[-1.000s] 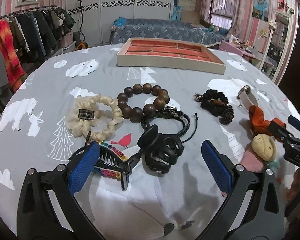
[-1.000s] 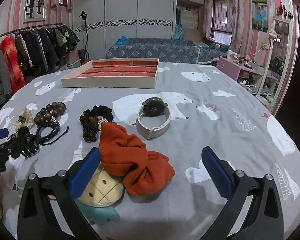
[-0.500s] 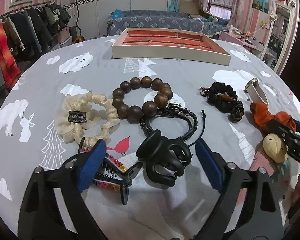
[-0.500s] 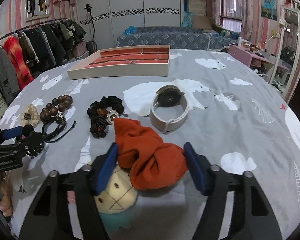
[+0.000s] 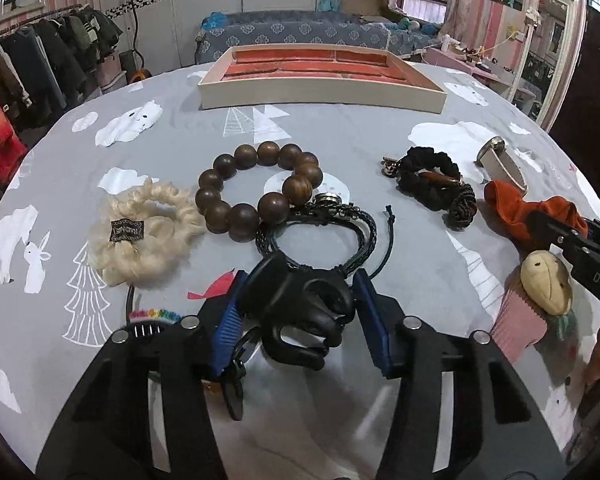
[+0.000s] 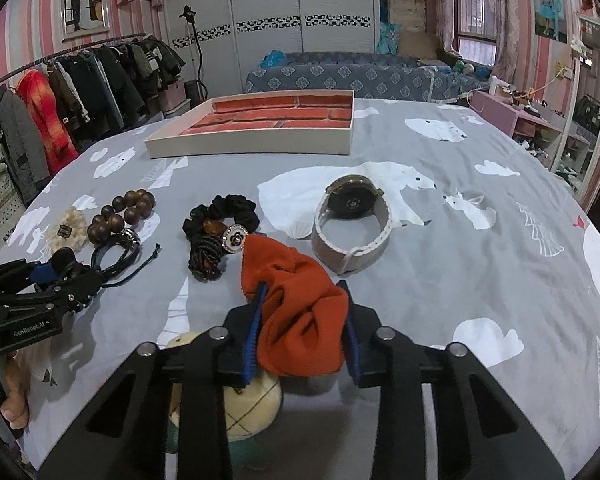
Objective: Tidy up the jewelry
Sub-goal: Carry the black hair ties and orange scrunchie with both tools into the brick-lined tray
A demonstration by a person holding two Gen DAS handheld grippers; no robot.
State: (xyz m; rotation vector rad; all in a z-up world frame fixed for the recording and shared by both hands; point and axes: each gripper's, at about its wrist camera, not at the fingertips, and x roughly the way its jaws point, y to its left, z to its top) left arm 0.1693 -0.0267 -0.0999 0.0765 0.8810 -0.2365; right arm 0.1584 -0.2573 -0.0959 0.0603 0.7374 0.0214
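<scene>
Left gripper (image 5: 300, 312) has just closed onto the black claw clip (image 5: 300, 316); right gripper (image 6: 300, 320) has just clamped the orange scrunchie (image 6: 296, 300). Beyond the clip: braided cord (image 5: 320, 232), wooden beads (image 5: 256, 188), then the tray (image 5: 320, 92), farthest

Grey cloth (image 6: 460, 264) with white bears, rabbits and trees, cream tray (image 6: 260, 145) lined brick-red, dark brown beads (image 5: 256, 188), cream scrunchie (image 5: 148, 236), black claw clip (image 5: 300, 320), black scrunchie (image 6: 220, 216), orange scrunchie (image 6: 296, 304), beige watch (image 6: 354, 224)
</scene>
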